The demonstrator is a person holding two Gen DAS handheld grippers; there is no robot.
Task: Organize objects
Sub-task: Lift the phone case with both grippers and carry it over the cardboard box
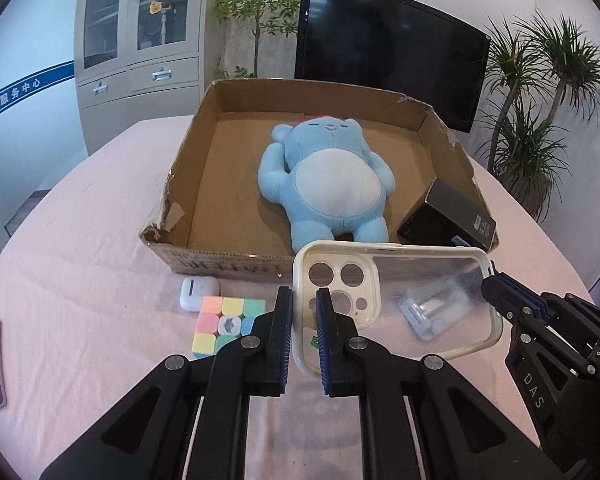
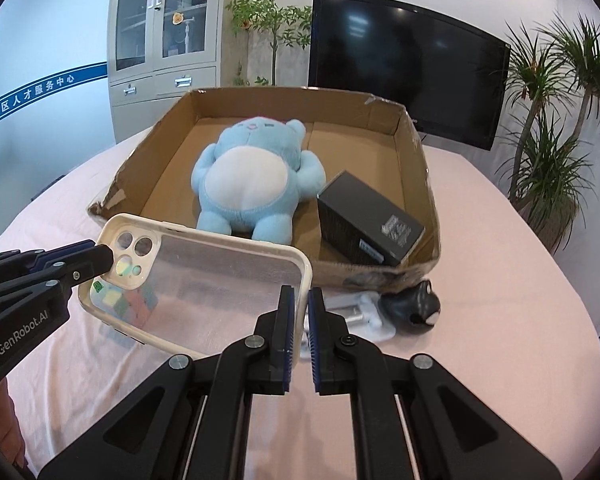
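Clearly, I had the clear plastic phone case with its cream rim (image 1: pixel 392 300) held in the air just short of the open cardboard box (image 1: pixel 204 128), gripped at both ends so the floppy shell would not sag or twist. My left gripper (image 1: pixel 305 320) was clamped on the rim at the camera-hole end, my right gripper (image 2: pixel 298 320) pinched shut on the opposite rim. Inside the box lay a blue plush bear (image 1: pixel 328 176) and a black rectangular carton (image 1: pixel 448 216), leaving bare floor at the left for the case. On the pink tablecloth (image 1: pixel 80 260) a pastel puzzle cube (image 1: pixel 224 320) and white earbud case (image 1: pixel 198 294) still waited.
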